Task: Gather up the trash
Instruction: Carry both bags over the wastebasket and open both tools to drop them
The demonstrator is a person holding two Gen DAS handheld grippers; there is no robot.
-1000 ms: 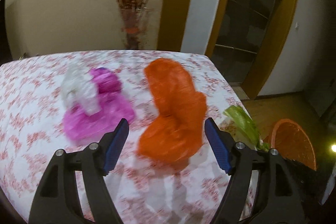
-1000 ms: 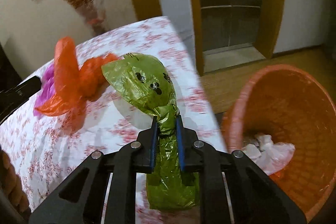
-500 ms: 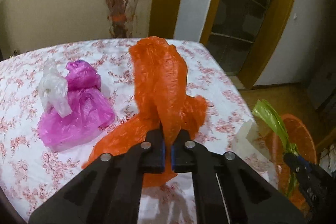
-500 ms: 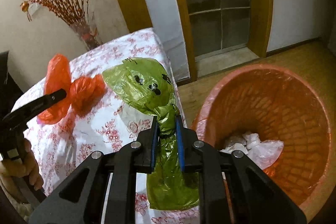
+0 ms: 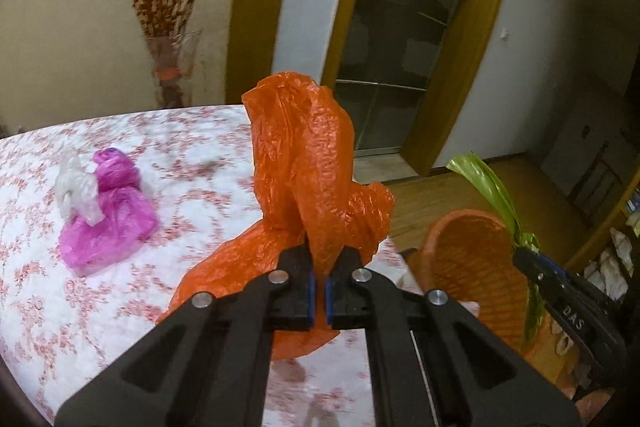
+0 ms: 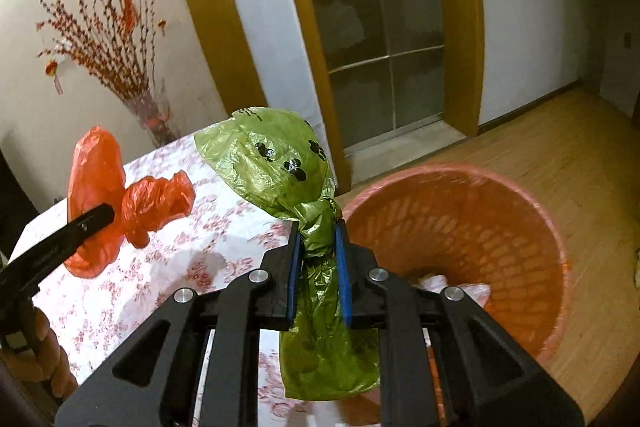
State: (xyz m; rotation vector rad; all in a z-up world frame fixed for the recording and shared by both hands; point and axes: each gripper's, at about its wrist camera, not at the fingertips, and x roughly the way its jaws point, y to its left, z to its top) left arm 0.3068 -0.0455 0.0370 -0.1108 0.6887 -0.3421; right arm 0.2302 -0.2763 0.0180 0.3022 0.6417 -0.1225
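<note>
Here, the orange plastic bag was pinched at a twisted fold between the closed blue pads of the left gripper, most of it standing up above the jaws and a tail draping down toward the floral tablecloth. The green plastic bag, printed with black paw marks, was clamped at its knotted neck by the right gripper, its puffed part above the jaws and its loose end hanging below them, just beside the rim of the orange mesh wastebasket. White crumpled trash lay inside that basket, which stood on the wooden floor next to the table edge. Farther back on the cloth, a magenta plastic bag lay with a white crumpled bag resting against it, well apart from both grippers. Behind the table stood a glass vase of red branches against the wall, beside a yellow-framed glass door.
</note>
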